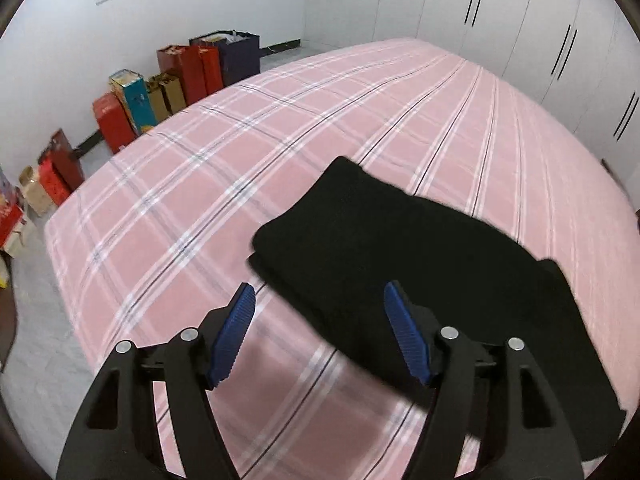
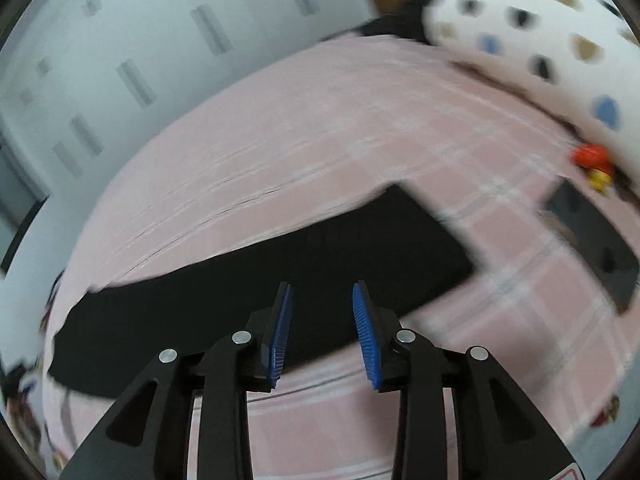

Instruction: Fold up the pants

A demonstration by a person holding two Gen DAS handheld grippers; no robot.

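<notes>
The black pants [image 1: 400,252] lie folded in a flat stack on the pink plaid bedsheet [image 1: 240,160]. My left gripper [image 1: 318,300] is open and empty, hovering over the near left edge of the pants. In the right wrist view the pants [image 2: 280,272] stretch as a long black band across the sheet [image 2: 320,140]. My right gripper [image 2: 322,300] is open and empty, above the pants' near edge. That view is motion-blurred.
Several gift bags and boxes [image 1: 180,76] line the floor by the white wall beyond the bed. White wardrobes [image 1: 520,20] stand on the far side. A dotted pillow [image 2: 540,48], a small red toy [image 2: 592,160] and a dark flat phone-like object [image 2: 592,236] lie on the bed's right.
</notes>
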